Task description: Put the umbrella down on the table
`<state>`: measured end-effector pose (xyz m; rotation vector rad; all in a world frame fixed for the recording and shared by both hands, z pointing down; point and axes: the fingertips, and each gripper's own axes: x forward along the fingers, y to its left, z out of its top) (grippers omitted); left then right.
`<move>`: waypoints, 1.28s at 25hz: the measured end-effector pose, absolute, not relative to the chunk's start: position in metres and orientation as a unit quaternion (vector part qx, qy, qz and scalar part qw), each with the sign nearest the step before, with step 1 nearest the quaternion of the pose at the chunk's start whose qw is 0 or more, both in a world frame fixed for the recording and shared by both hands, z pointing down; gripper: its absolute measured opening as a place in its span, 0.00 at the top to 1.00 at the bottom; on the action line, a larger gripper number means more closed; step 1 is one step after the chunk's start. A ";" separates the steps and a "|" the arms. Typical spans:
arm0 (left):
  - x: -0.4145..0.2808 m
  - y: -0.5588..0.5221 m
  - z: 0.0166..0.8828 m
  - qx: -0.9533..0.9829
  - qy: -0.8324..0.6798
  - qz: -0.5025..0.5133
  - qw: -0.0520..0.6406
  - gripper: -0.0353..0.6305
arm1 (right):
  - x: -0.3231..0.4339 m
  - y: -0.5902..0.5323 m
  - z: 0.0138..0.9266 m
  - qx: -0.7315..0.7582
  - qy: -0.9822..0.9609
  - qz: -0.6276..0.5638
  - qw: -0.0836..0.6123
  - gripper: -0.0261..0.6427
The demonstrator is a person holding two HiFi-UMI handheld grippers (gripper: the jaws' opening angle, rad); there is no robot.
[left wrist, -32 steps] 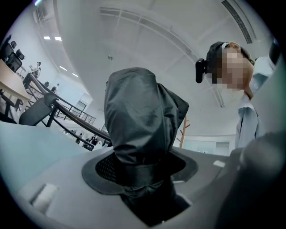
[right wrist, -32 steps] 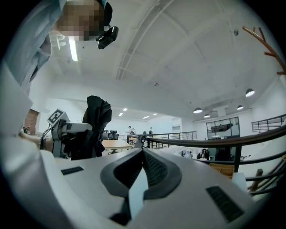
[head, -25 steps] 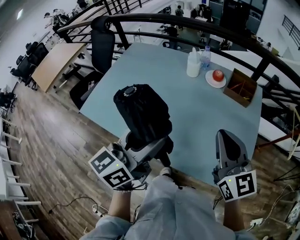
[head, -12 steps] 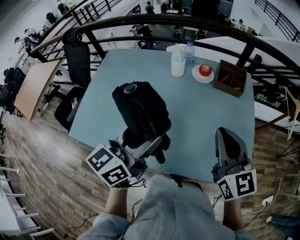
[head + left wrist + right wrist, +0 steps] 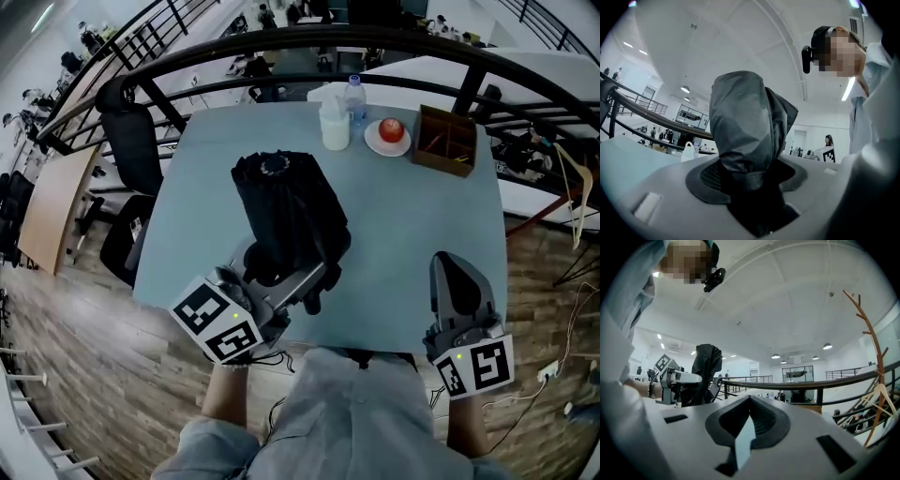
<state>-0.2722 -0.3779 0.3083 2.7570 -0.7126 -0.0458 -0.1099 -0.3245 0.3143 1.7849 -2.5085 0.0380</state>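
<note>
A folded black umbrella [image 5: 286,211] stands nearly upright over the front left part of the light blue table [image 5: 422,216]. My left gripper [image 5: 302,281] is shut on its lower end, and its cap points up at the head camera. In the left gripper view the umbrella's dark fabric [image 5: 745,126] fills the gap between the jaws. My right gripper [image 5: 457,281] hovers at the table's front right edge with its jaws together and nothing in them. From the right gripper view [image 5: 749,430] the umbrella [image 5: 706,365] shows at the left.
At the table's far edge stand a white bottle [image 5: 333,127], a water bottle [image 5: 353,92], an apple [image 5: 390,128] on a plate [image 5: 373,144] and a wooden box [image 5: 444,142]. A black railing [image 5: 281,52] runs behind. An office chair [image 5: 127,141] stands left, a coat rack [image 5: 865,333] right.
The left gripper has carried the umbrella a little sideways and lower over the table. The head view has swung, so the table now lies square ahead. The right gripper has stayed put.
</note>
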 end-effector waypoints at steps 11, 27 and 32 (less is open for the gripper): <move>-0.242 -0.408 0.333 0.971 -0.209 0.055 0.107 0.56 | -0.091 -0.322 0.326 0.603 -0.796 0.030 0.040 0.97; -0.181 -0.488 0.393 0.962 -0.180 0.203 0.037 0.56 | -0.064 -0.376 0.352 0.580 -0.811 0.068 0.042 0.97; -0.154 -0.514 0.428 0.952 -0.154 0.265 0.013 0.56 | -0.051 -0.393 0.370 0.575 -0.812 0.086 0.044 0.97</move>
